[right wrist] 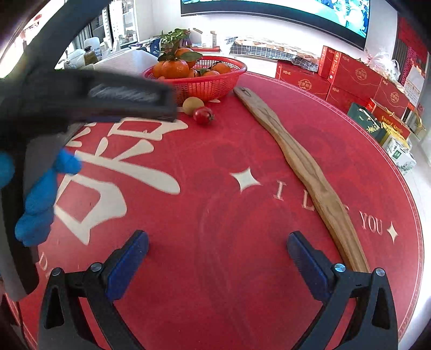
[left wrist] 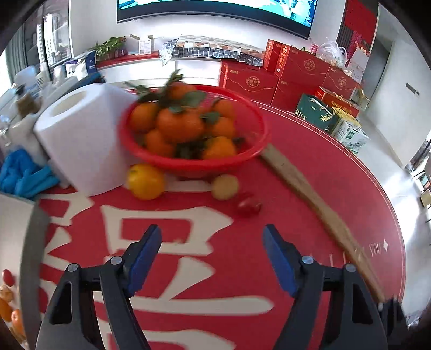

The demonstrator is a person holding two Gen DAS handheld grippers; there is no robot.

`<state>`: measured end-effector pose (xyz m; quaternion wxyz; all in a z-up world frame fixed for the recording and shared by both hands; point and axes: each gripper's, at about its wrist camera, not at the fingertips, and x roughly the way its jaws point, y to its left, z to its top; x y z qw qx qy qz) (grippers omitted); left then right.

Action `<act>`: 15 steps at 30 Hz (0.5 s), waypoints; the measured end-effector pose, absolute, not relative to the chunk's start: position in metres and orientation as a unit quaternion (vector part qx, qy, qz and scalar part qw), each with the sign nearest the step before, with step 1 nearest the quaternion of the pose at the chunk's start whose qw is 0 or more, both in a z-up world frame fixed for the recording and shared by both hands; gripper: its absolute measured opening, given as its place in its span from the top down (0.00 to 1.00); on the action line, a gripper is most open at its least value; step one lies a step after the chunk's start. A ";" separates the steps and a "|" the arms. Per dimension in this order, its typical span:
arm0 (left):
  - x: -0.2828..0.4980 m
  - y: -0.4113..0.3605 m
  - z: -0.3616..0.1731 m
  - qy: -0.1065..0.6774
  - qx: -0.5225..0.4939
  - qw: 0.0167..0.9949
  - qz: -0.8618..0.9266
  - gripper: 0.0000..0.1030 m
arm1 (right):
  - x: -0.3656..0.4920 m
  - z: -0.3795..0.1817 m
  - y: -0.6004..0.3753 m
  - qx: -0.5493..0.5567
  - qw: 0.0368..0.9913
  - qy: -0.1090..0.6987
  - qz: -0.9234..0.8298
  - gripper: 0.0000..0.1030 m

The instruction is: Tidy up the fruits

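Tomato (left wrist: pixel 248 206) ahead of open left tongs (left wrist: pixel 212 239), beside basket (left wrist: pixel 250 153).

White walls (left wrist: pixel 89 24), wall screen (left wrist: pixel 215 10), stacked red boxes (left wrist: pixel 296 72)

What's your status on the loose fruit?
Both jaws open, empty. Orange, pale fruit, red fruit loose beside basket. Nothing blocking.

Home living room: wall television (left wrist: pixel 215 10), stacked red gift boxes (left wrist: pixel 296 72).
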<state>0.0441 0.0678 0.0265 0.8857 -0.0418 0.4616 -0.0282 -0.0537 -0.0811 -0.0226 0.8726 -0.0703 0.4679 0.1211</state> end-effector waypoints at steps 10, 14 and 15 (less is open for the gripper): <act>0.081 0.050 0.004 0.443 -0.050 0.892 0.069 0.22 | -0.060 -0.021 -0.088 -0.066 0.875 0.465 0.119 0.00; 0.090 0.049 0.003 0.441 -0.055 0.892 0.087 0.28 | -0.060 -0.022 -0.089 -0.065 0.875 0.464 0.119 0.00; 0.090 0.048 0.004 0.438 -0.051 0.893 0.091 0.46 | -0.060 -0.022 -0.089 -0.064 0.875 0.464 0.119 0.00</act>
